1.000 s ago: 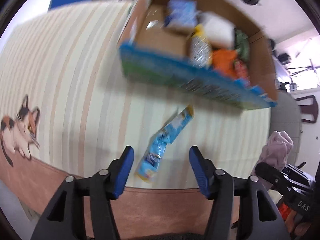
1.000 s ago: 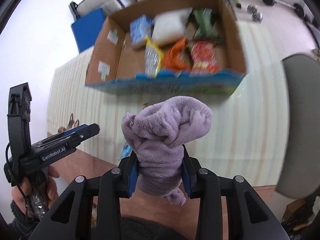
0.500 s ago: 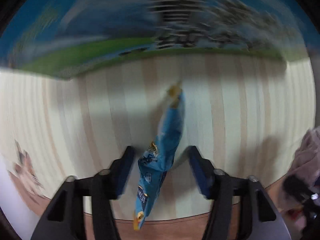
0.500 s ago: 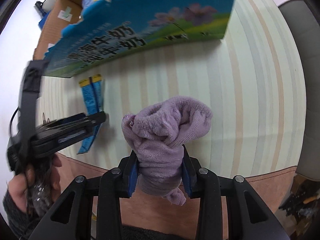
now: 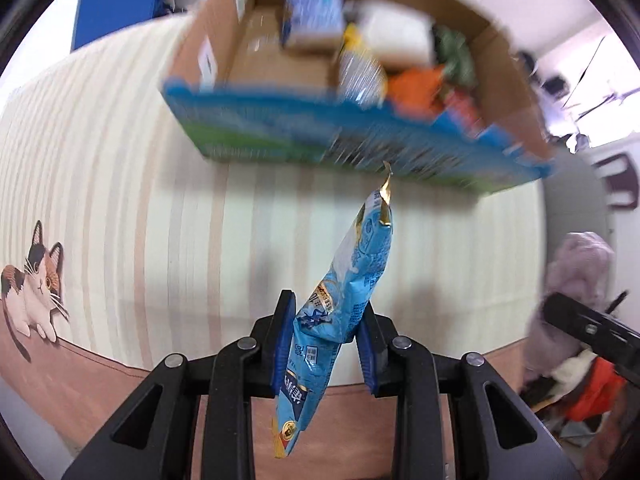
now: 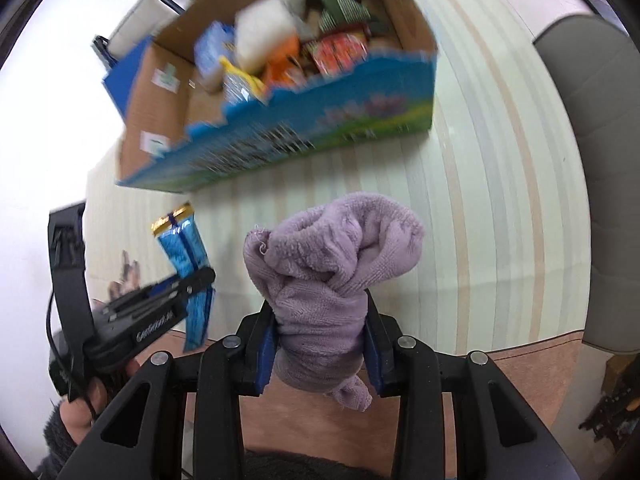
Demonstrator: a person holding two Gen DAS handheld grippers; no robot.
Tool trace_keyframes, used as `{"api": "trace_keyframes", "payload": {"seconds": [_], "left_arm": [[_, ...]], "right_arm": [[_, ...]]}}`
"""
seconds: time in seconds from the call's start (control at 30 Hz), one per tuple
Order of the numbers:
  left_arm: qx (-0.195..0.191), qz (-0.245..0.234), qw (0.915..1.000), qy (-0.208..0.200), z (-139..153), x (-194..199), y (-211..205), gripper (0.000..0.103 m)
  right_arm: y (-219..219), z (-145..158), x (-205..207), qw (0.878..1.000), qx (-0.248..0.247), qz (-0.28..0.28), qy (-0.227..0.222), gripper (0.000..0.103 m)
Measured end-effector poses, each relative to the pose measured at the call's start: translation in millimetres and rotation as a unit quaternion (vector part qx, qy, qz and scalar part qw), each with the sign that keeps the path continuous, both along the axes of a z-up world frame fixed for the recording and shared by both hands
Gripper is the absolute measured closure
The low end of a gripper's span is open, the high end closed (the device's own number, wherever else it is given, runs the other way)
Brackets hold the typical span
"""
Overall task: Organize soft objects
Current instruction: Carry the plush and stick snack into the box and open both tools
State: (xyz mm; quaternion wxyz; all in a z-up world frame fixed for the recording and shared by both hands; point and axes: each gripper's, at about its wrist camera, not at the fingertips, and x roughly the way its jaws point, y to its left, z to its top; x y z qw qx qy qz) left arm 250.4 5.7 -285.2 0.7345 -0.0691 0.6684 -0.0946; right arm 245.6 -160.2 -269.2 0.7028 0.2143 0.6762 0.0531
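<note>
My left gripper (image 5: 326, 316) is shut on a blue snack packet (image 5: 344, 296) and holds it up off the striped table, its gold end pointing at the box. The packet (image 6: 186, 252) and left gripper (image 6: 192, 284) also show in the right wrist view. My right gripper (image 6: 320, 320) is shut on a bunched purple towel (image 6: 336, 264), held above the table's near edge. The towel (image 5: 576, 268) shows at the right of the left wrist view. A cardboard box (image 5: 360, 140) with a blue printed front stands ahead, holding several snack packets.
The striped tablecloth (image 5: 120, 200) carries a cat picture (image 5: 32, 284) at the left edge. A grey chair (image 6: 600, 160) stands to the right of the table. The box (image 6: 280, 132) sits at the table's far side. Clutter lies on the floor at right (image 5: 592, 392).
My left gripper dropped to the table, closed on the blue packet and lifted it. My right gripper dipped low and rose again with the towel still in it.
</note>
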Motion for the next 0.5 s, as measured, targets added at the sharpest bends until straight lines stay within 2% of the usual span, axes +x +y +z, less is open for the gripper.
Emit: {"api": "trace_keyframes", "payload": {"seconds": [0.13, 0.23, 0.33, 0.4, 0.5], "left_arm": [[-0.046, 0.007, 0.9981, -0.04, 66, 17, 1, 0.077], [-0.062, 0.007, 0.9964, -0.057, 98, 56, 4, 0.077], [-0.042, 0.007, 0.9972, -0.062, 106, 100, -1, 0.077], [-0.031, 0.008, 0.9981, -0.052, 98, 131, -7, 0.077], [-0.001, 0.01, 0.9995, -0.032, 72, 167, -9, 0.077]], "right_arm": [[-2, 48, 15, 0.999, 0.011, 0.005, -0.041, 0.064], [-5, 88, 36, 0.997, 0.002, 0.009, -0.073, 0.064], [-12, 110, 71, 0.995, -0.03, 0.01, -0.091, 0.064], [-16, 111, 95, 0.995, -0.047, 0.008, -0.091, 0.064], [-20, 94, 136, 0.994, -0.076, 0.012, -0.072, 0.064]]}}
